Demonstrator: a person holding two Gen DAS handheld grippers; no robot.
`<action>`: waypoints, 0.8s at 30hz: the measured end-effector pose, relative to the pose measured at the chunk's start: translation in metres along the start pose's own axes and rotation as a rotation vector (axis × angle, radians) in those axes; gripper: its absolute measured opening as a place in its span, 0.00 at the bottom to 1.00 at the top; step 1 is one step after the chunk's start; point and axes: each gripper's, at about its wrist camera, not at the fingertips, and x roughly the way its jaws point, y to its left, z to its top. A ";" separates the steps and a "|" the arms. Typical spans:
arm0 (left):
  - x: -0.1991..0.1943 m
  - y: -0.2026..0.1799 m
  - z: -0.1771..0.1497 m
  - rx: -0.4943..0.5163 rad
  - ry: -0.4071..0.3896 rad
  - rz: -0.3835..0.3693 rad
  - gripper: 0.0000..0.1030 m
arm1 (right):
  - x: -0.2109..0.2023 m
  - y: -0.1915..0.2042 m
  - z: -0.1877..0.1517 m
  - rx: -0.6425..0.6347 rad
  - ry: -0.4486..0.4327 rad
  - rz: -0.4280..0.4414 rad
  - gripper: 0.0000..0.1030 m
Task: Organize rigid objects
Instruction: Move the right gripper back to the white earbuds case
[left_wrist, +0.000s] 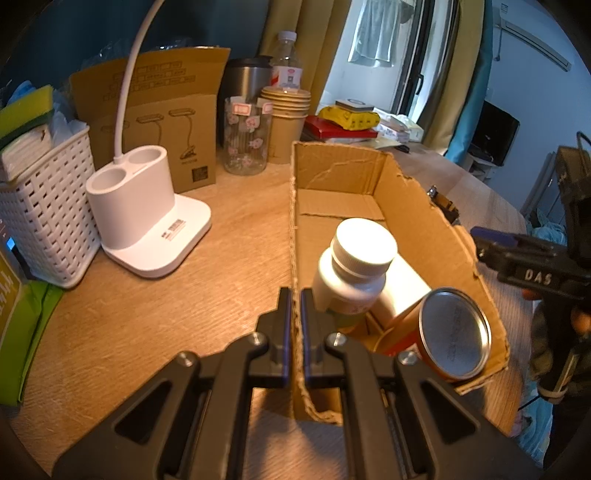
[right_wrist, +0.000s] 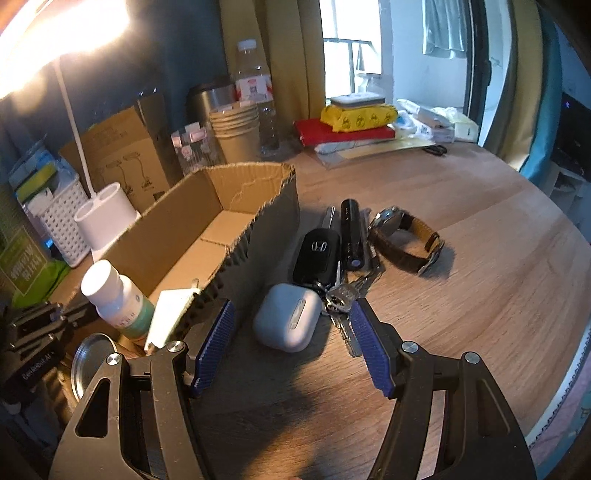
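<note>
An open cardboard box lies on the wooden desk. My left gripper is shut on its left wall. Inside the box are a white-capped bottle, a small white carton and a tin can. My right gripper is open just outside the box's right wall. A white earbud case lies on the desk between its fingertips, apart from both pads. Beyond the case lie a black car key, a bunch of keys, a black flashlight and a leather-strap watch.
A white desk lamp base, a white basket, a lamp carton, a glass jar, paper cups and a water bottle line the back left. Books and packets sit at the back.
</note>
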 end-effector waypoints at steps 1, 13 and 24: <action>0.000 0.000 0.000 0.001 0.000 0.000 0.04 | 0.002 0.000 -0.001 -0.003 0.003 0.003 0.67; 0.001 0.001 -0.001 -0.001 0.001 -0.002 0.04 | 0.021 -0.004 -0.002 -0.034 0.030 0.032 0.67; 0.001 0.002 -0.001 -0.002 0.001 -0.003 0.04 | 0.030 -0.009 -0.009 -0.057 0.050 0.008 0.67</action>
